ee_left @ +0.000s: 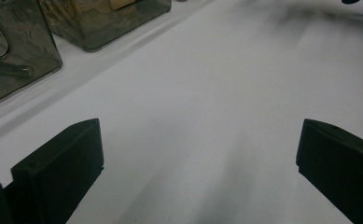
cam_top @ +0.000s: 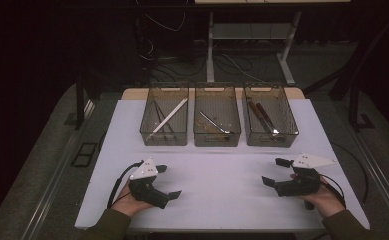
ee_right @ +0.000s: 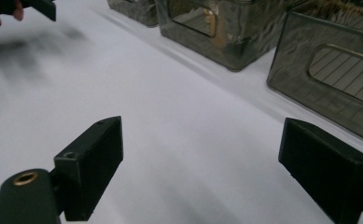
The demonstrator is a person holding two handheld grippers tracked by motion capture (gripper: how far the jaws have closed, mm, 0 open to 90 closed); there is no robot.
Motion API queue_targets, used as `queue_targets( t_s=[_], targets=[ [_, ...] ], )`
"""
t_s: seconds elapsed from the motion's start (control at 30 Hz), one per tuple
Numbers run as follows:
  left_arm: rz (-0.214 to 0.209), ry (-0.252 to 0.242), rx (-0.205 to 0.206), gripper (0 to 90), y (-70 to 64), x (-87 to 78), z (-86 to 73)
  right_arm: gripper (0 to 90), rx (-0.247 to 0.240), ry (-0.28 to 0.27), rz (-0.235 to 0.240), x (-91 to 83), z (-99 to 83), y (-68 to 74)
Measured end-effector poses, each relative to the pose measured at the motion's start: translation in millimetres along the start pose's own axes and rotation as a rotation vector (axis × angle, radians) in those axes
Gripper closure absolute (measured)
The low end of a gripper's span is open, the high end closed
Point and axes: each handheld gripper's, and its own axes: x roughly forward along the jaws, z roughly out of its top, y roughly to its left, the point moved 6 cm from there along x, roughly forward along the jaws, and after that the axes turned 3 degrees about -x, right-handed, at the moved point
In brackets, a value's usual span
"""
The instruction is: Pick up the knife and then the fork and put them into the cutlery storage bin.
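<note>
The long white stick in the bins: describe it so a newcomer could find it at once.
On the white table, three clear bins stand in a row at the far edge. Take the left bin. The white stick lies slantwise inside it, pale and longer than the dark or metal tools in the other bins.

I can read no text, label, brand, number or sign anywhere here.
</note>
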Motion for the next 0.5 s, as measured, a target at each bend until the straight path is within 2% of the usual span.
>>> queue_targets(
  t_s=[0.23, 0.5],
  targets=[
    [0.001, -0.001, 0.001, 0.0, 0.3, -0.5, 0.0, 13.8, -0.011, 0.015, 0.028, -0.1, -10.8, 8.9],
    [0.003, 0.004, 0.003, 0.0, 1.2, -0.9, -0.4, 13.8, -0.027, 0.036, 0.05, 4.8, -14.7, 16.9]
  ],
)
